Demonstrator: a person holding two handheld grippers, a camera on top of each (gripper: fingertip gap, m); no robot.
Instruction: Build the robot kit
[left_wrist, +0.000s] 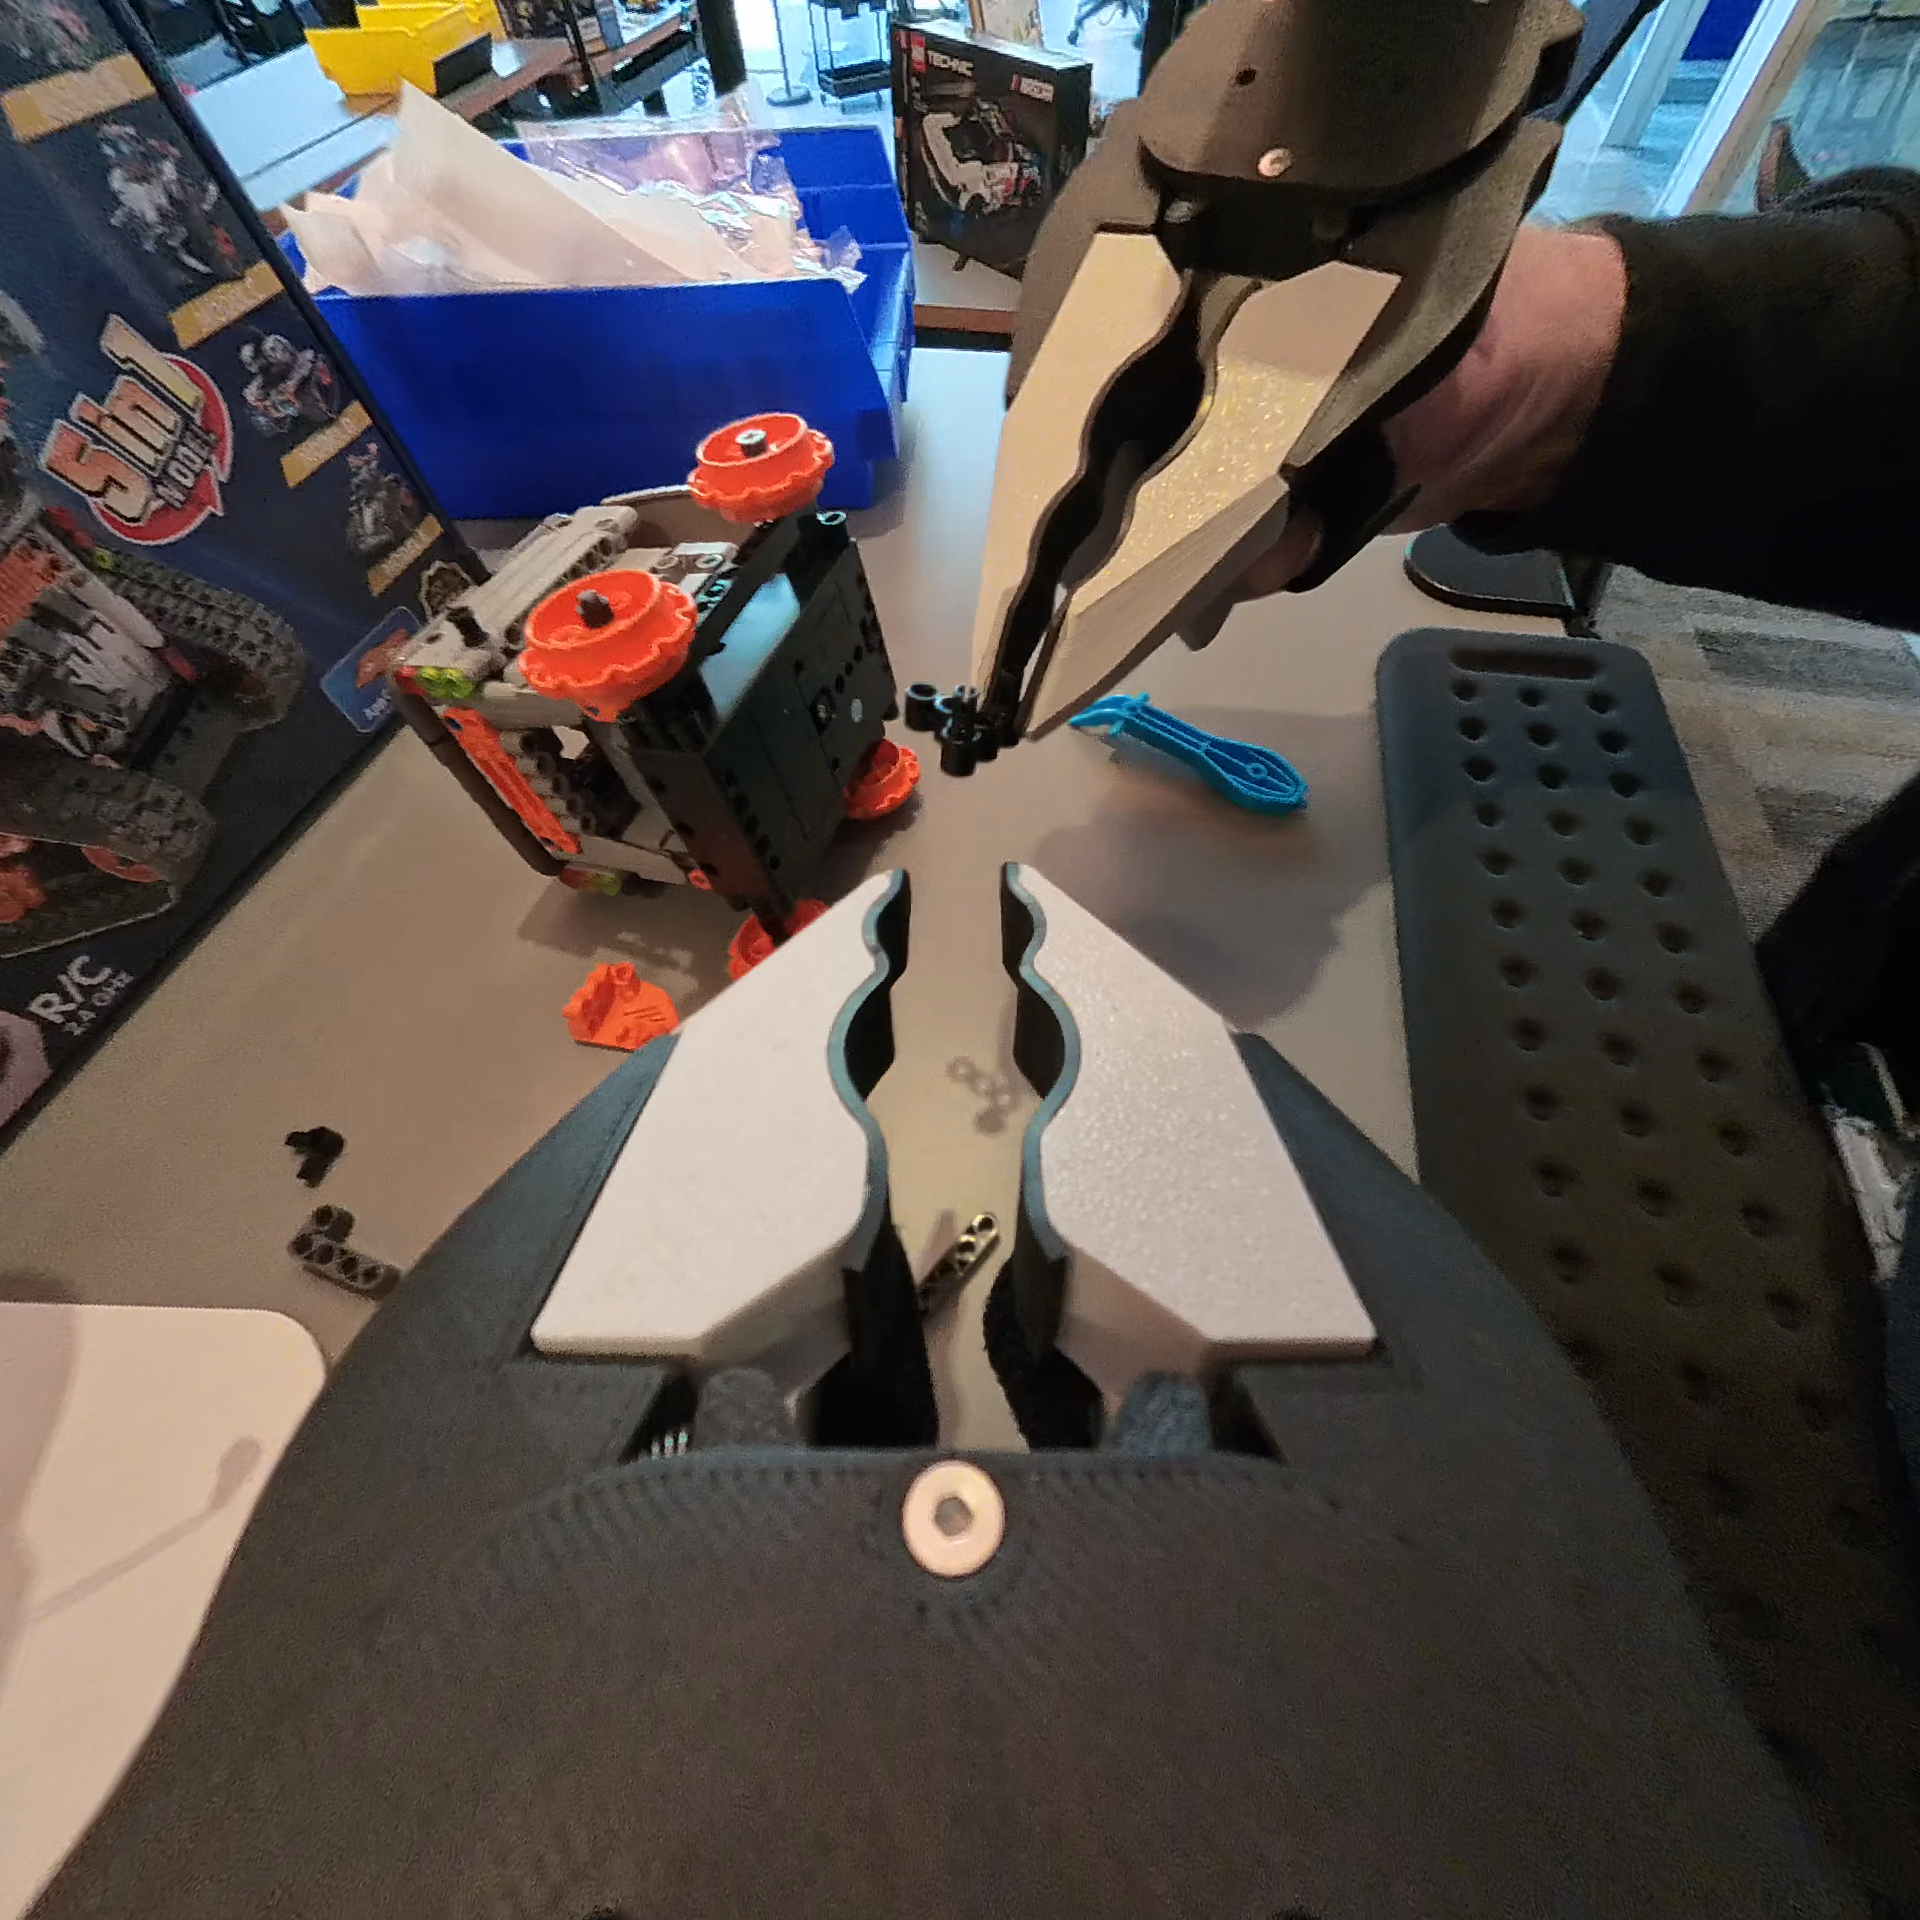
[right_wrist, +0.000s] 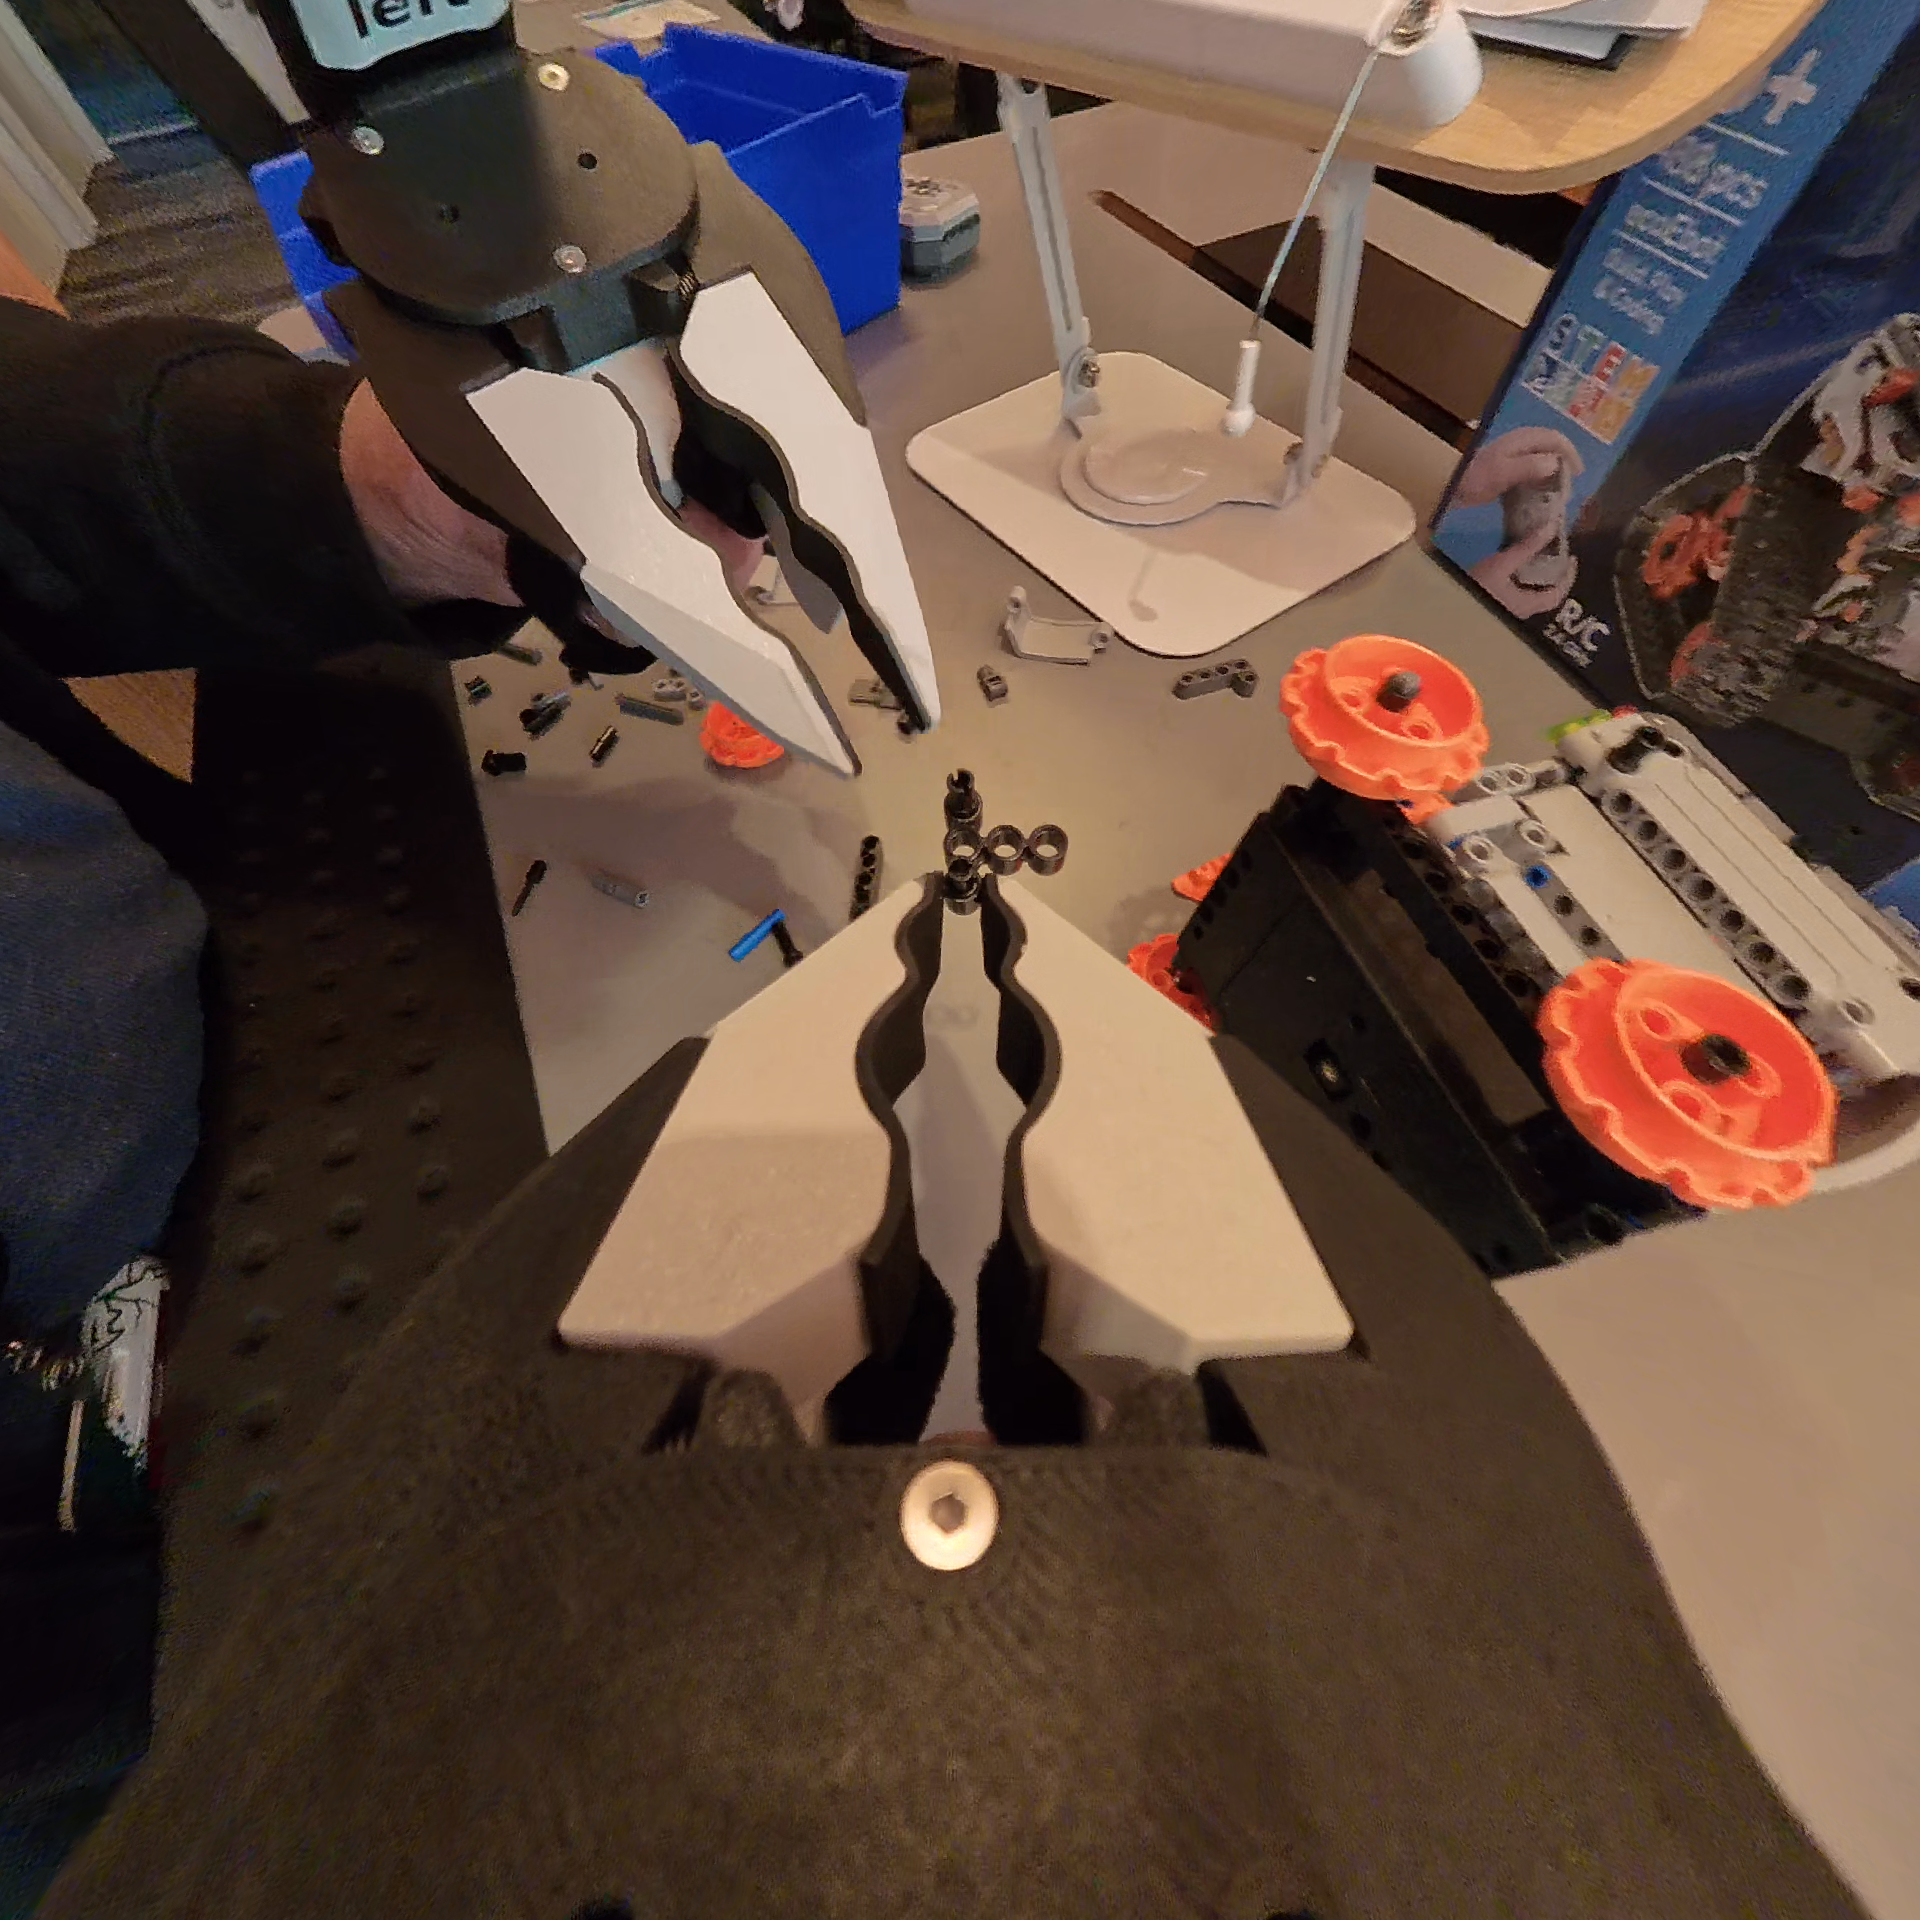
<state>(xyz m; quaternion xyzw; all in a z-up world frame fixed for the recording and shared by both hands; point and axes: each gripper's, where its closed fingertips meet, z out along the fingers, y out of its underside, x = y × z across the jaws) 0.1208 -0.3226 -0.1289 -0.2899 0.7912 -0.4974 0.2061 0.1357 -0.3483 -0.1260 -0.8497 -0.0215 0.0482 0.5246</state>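
Observation:
My right gripper (right_wrist: 962, 891) is shut on a small black angled connector piece (right_wrist: 1000, 844) with pins and holds it above the grey table. In the left wrist view the right gripper (left_wrist: 1000, 727) comes down from the upper right with the black piece (left_wrist: 948, 725) at its tips, just right of a black, grey and orange model vehicle (left_wrist: 675, 707). My left gripper (left_wrist: 956, 881) is open and empty, a little in front of the piece. In the right wrist view the left gripper (right_wrist: 889, 744) hangs open just beyond the piece. The vehicle (right_wrist: 1455, 987) lies to the right.
A blue plastic tool (left_wrist: 1195, 750) and an orange part (left_wrist: 618, 1008) lie on the table (left_wrist: 1143, 935). A black perforated mat (left_wrist: 1590, 987) lies to the right. A blue bin (left_wrist: 623, 384), a toy box (left_wrist: 156, 520), a white stand base (right_wrist: 1164, 520) and scattered small parts (right_wrist: 582, 717) surround the spot. The tips of one gripper are about 4 cm away from the tips of the other.

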